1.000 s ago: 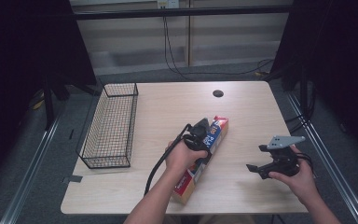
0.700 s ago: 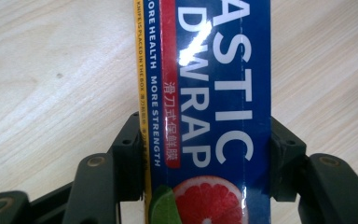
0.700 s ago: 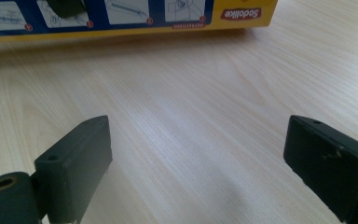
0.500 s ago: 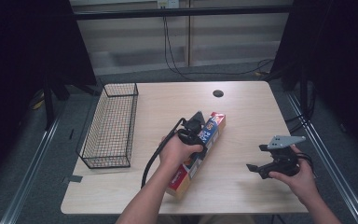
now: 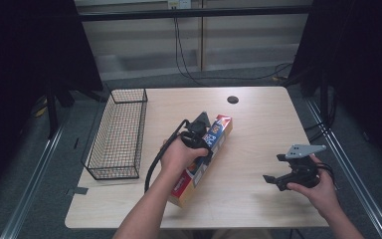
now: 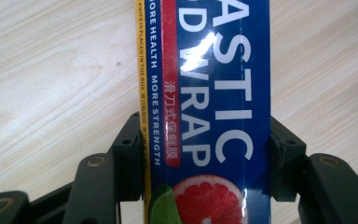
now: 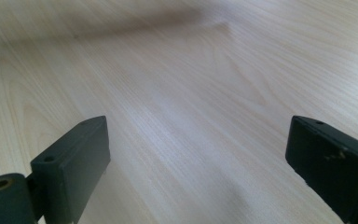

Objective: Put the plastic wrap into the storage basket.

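While the left gripper (image 5: 205, 135) clamped the plastic wrap box (image 5: 202, 158) across its long axis above the table (image 5: 258, 129), the right gripper (image 5: 278, 174) waited apart, jaws wide, empty.

A long blue plastic wrap box (image 6: 205, 107) runs up the middle of the left gripper view; white capital letters read down its face, with a yellow edge strip on its left and a pink grapefruit slice pictured at the bottom; the left gripper (image 6: 206, 161) clamps it, one black jaw pressed against each side; pale wooden table (image 6: 51, 70) lies beneath.
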`<state>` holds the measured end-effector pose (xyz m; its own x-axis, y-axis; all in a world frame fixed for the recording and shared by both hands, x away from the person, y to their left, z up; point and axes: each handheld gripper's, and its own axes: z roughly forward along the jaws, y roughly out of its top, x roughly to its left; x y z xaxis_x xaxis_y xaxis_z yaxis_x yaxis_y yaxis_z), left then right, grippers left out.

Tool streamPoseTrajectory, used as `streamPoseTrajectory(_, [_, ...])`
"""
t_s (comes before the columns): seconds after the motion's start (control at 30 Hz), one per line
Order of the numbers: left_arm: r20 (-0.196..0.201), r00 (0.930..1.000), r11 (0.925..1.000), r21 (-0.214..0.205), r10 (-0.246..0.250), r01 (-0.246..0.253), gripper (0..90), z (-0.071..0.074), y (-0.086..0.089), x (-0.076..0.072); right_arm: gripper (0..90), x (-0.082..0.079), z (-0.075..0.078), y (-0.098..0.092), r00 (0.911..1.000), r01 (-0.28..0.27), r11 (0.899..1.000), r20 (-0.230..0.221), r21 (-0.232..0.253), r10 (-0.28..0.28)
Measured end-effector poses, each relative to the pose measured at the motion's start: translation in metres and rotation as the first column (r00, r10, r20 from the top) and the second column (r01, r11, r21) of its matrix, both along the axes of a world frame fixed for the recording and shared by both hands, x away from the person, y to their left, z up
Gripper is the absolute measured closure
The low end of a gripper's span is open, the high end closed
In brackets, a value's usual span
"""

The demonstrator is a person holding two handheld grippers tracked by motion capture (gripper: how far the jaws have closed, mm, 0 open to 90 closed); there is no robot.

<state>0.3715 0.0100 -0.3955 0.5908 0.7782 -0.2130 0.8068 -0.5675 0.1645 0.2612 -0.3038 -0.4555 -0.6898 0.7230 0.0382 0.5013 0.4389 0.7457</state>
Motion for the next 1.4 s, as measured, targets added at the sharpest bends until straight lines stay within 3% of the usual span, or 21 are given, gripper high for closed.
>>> streamPoseTrajectory(0.17, [-0.002,0.9999,0.9998,0.014,0.016,-0.016,43.7,0.005,0.006,0.002,5.8,0.000,0.000,0.001,1.0000,0.000,1.000,-0.004,-0.003,0.000])
streamPoseTrajectory(0.93, [0.000,0.9979,0.9979,-0.012,0.064,-0.064,43.6,0.029,0.030,0.009,0.4,0.000,-0.001,0.001,0.9998,-0.018,1.000,-0.011,0.001,0.018])
streamPoseTrajectory(1.2, [0.005,0.9965,0.9965,-0.015,0.083,-0.083,43.6,0.039,0.039,0.010,0.0,0.001,-0.001,0.001,0.9995,-0.026,0.999,-0.017,0.025,0.027])
streamPoseTrajectory(1.4, [0.005,0.9959,0.9959,-0.001,0.090,-0.090,43.7,0.047,0.044,0.012,0.0,0.001,-0.002,0.002,0.9992,-0.035,0.999,-0.017,0.024,0.035])
